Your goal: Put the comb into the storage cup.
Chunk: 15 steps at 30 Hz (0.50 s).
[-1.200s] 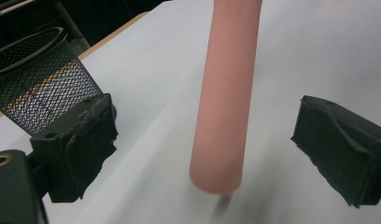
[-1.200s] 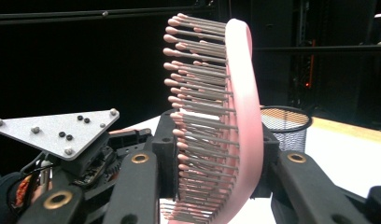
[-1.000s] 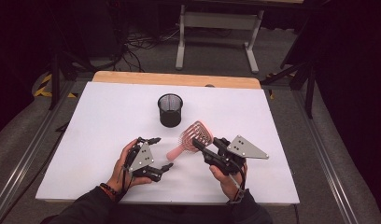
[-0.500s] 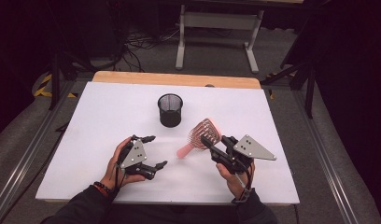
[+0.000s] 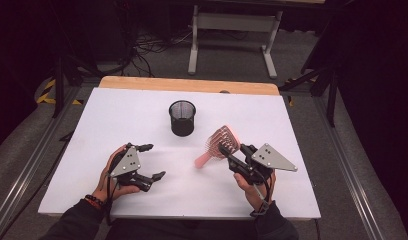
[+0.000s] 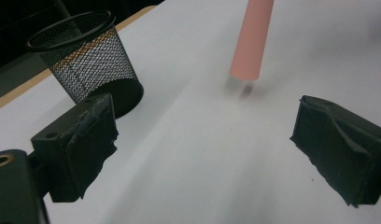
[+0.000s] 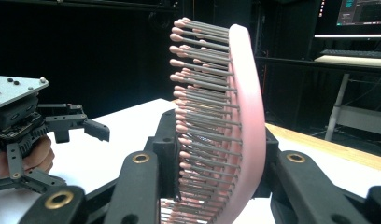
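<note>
Hairbrush: a pink hairbrush [image 5: 218, 145] is the thing being moved, and the landmark is the black mesh cup [image 5: 182, 118].

High view, brush: it sits to the right of the mesh cup and a little nearer the person, lifted at its head end, with its handle pointing down toward the white table [image 5: 142, 107].

High view, right gripper: the right gripper [image 5: 231, 153] is closed on the head of the brush, well to the right of the cup.

High view, left gripper: the left gripper [image 5: 151, 161] is spread wide with nothing in it, on the near side of the cup and a bit to its left.

Left gripper view: the two black jaws stand far apart with only table between them. The cup [image 6: 86, 60] is just past the left jaw. The pink handle [image 6: 250, 39] hangs to the right of the cup, its tip just off the table.

Right gripper view: the jaws squeeze the brush head [image 7: 226, 126] from both sides, bristles to the left. The other gripper [image 7: 62, 128] is farther off.

Step now: I think the brush is held up, ready to go to the cup.

Next move: carry the brush over the cup, point the handle down, then let go gently so the cup does not tip.
</note>
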### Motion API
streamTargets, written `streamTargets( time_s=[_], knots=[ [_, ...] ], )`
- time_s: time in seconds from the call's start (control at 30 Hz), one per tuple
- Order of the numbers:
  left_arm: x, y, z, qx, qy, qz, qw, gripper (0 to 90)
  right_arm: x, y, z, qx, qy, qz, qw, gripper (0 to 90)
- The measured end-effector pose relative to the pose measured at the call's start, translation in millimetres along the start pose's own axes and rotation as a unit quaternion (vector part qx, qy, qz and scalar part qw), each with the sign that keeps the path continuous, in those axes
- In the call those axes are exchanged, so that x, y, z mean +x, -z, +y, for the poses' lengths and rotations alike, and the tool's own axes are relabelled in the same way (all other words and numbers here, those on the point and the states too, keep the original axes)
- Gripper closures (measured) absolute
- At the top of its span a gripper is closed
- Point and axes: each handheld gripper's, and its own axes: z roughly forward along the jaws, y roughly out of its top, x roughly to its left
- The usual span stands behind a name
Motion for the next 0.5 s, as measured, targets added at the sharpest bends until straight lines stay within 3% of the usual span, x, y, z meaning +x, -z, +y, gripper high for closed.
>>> streamTargets(
  time_s=[0.5],
  knots=[
    [6.4, 27.4, -19.6, -0.004, 0.016, 0.002, 0.9999, 5.6, -8.4, -4.3, 5.7, -0.006, 0.015, -0.016, 0.9998, 64.6]
  ],
)
